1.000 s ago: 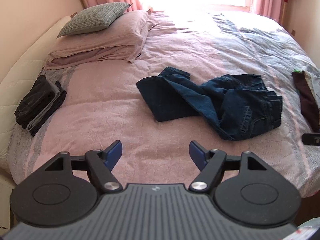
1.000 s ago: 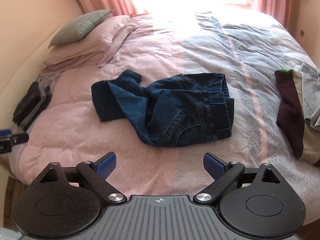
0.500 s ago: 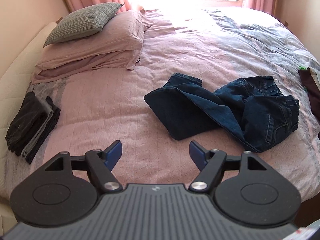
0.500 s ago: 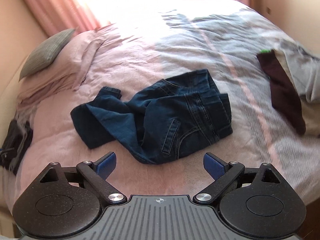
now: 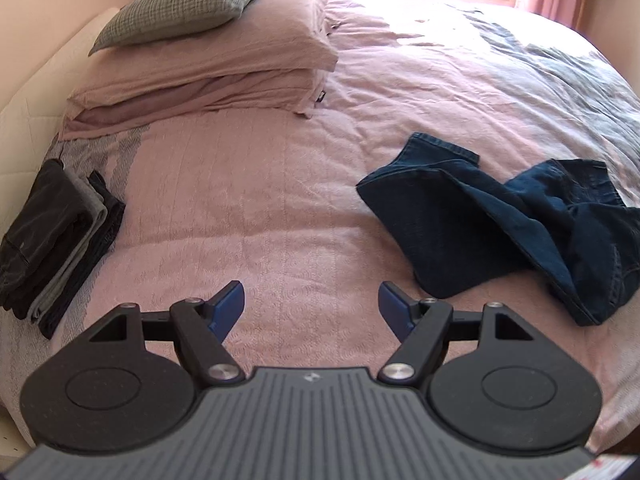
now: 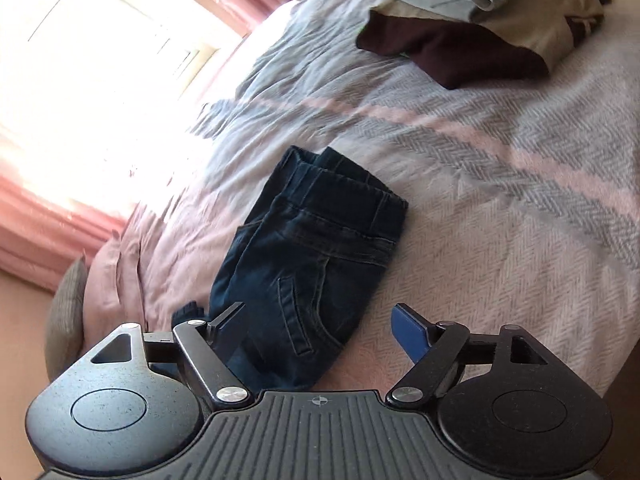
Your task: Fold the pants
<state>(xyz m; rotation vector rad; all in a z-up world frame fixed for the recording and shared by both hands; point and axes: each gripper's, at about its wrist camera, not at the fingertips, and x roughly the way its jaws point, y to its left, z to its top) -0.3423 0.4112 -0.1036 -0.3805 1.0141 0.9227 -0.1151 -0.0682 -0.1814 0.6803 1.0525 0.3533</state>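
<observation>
The crumpled dark-blue denim pants lie on the pink bedspread between the right gripper's spread, just-narrowing jaws, right of the spread, empty left gripper.

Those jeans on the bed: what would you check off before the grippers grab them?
1. Jeans within reach: ok, right gripper is over the pocket end.
2. Right gripper open: ok; it has just been closing, jeans partly between the fingers, not pinched.
3. Left gripper open and empty: ok.
4. Left gripper at the leg end: not ok, only bedspread is between its fingers.
5. Jeans spread flat: not ok, crumpled.
6. Folded stack clear of the jeans: ok.
</observation>
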